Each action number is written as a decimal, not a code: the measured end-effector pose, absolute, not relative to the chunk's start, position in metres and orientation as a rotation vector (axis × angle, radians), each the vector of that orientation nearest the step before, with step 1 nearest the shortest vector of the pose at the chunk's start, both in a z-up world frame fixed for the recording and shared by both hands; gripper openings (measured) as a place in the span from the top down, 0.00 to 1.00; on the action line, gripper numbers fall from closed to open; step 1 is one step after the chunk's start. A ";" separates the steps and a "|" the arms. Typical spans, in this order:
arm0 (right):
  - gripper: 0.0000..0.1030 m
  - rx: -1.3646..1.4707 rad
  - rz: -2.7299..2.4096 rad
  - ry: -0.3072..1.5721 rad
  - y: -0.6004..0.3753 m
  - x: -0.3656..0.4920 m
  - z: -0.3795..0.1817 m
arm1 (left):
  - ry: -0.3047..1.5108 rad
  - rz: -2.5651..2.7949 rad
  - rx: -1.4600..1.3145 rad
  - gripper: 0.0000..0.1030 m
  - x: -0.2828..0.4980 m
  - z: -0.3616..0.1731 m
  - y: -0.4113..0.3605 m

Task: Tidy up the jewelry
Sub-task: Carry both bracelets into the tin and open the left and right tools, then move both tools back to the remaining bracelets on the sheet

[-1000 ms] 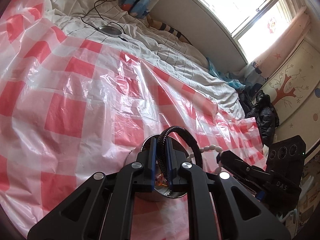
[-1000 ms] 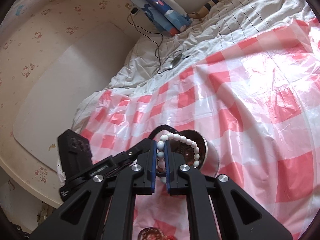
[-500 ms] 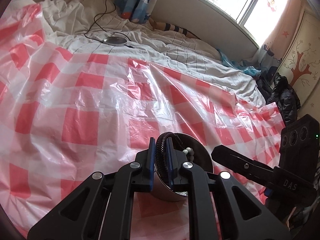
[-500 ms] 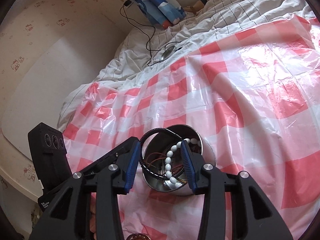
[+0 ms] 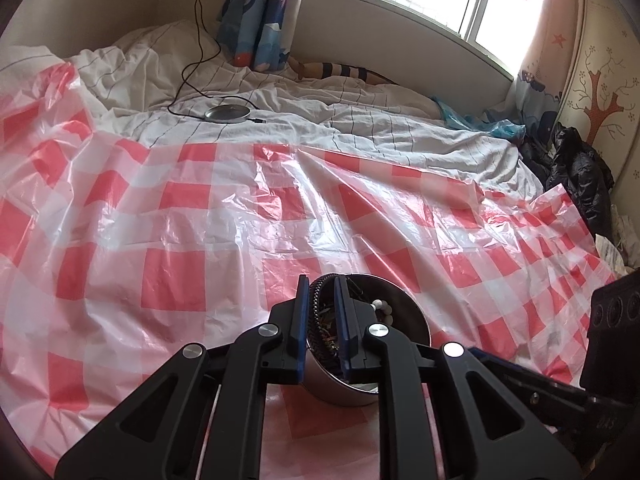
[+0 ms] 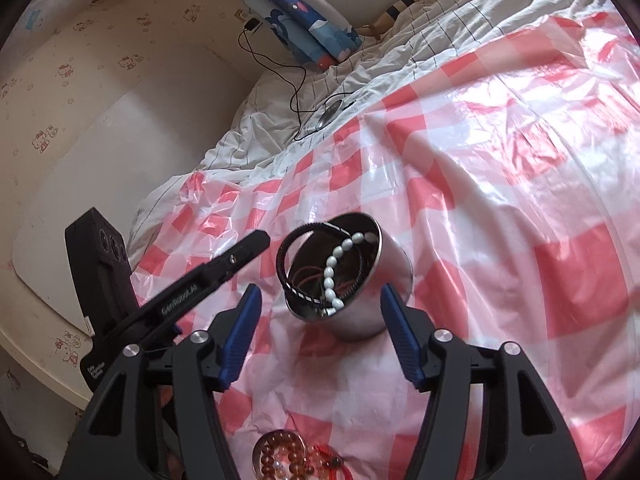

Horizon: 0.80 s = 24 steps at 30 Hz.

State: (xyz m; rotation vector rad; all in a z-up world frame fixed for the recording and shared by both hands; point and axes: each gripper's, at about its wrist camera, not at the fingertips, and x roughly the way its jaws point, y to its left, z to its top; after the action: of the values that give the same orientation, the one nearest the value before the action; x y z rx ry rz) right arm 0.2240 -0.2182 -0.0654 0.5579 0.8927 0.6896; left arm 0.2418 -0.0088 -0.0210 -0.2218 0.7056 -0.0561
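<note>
We find the white bead string (image 6: 335, 270) inside the round steel cup (image 6: 394, 280); our right tool (image 6: 320, 320) gapes, our left tool (image 5: 322, 322) pinches the black braided bangle (image 5: 316, 320), and amber beads (image 6: 280, 456) wait.

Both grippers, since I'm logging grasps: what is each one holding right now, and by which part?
The left gripper pinches the black braided bracelet at its loop's rim, above the metal cup. The right gripper is open, holding nothing.

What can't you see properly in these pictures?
- The bottom of the metal cup: in the right wrist view, the white bead bracelet and black braided bracelet cover it.
- The amber bead bracelet: the same view's bottom edge cuts it off.
- Whether the left gripper pinches the black bracelet: its fingers hide the contact in the left wrist view.
</note>
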 end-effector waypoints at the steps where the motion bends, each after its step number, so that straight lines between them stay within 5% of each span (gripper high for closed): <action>1: 0.38 0.560 0.688 0.898 -0.220 0.221 -0.068 | 0.704 -0.057 -0.219 0.86 0.241 -0.021 -0.010; 12: 0.29 0.544 0.644 0.928 -0.236 0.178 -0.083 | 0.695 -0.047 -0.261 0.64 0.237 -0.019 -0.006; 24: 0.27 0.342 0.573 0.959 -0.236 0.124 -0.096 | 0.757 -0.096 -0.213 0.56 0.215 -0.022 -0.006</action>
State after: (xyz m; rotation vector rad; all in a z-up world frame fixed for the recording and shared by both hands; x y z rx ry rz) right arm 0.1235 -0.2357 -0.0960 0.3420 0.9593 0.5726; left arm 0.2154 -0.0063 -0.0217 -0.2135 0.7571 -0.0961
